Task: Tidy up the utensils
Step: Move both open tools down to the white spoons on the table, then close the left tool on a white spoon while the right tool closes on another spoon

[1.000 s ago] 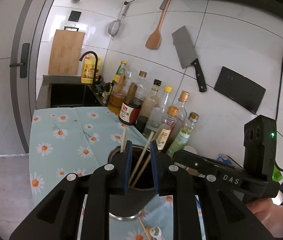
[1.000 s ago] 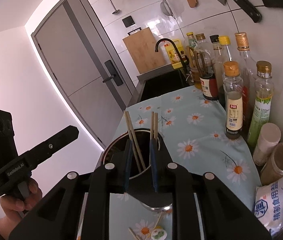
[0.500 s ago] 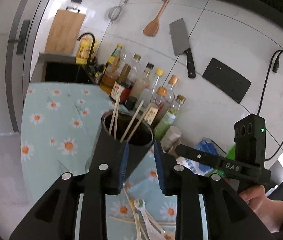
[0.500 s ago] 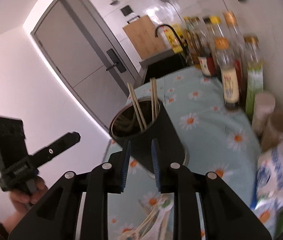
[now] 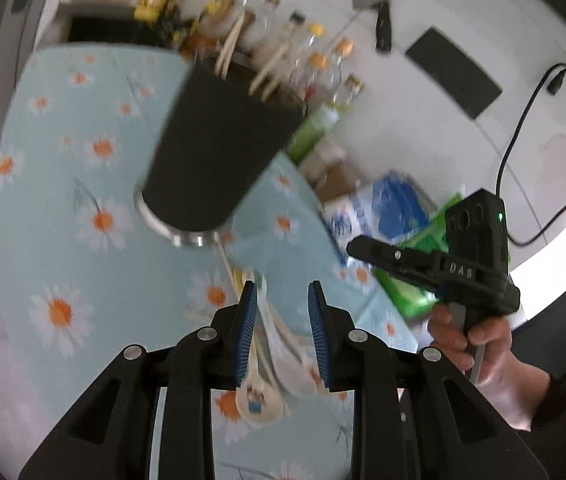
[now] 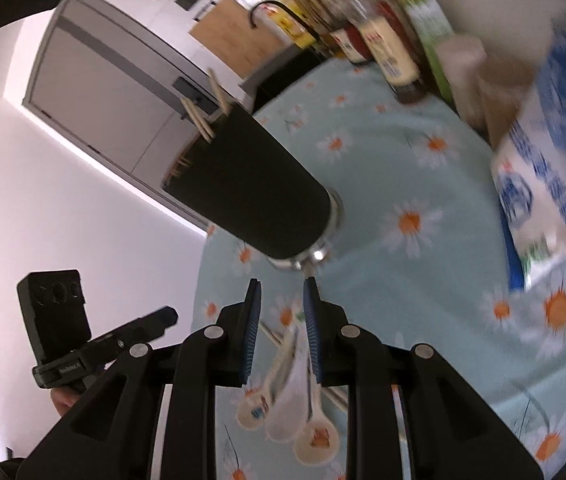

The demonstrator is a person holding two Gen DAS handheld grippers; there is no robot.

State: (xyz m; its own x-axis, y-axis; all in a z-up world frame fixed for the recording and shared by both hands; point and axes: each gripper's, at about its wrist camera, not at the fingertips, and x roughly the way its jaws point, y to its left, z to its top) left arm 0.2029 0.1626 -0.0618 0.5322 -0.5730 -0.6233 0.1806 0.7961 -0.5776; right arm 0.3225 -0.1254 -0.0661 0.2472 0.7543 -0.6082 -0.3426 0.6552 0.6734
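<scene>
Daisy-printed pale blue cloth (image 5: pixel 63 240) covers the worktop in the left wrist view, where the left gripper (image 5: pixel 283 334), jaws apart and empty, hangs over white ceramic spoons (image 5: pixel 279 344) lying near the tall black utensil cup (image 5: pixel 219 152) that already holds wooden chopsticks (image 5: pixel 227 54). From the right wrist view, the right gripper (image 6: pixel 281 330), jaws likewise parted around nothing, points at those spoons (image 6: pixel 287 396); judging by this, picking one up is the step in hand, which calls for lowering and closing on a handle. Bottles (image 6: pixel 387 52) and a blue-and-white bag (image 6: pixel 543 184) crowd one side; the cloth's edge opposite is close.
</scene>
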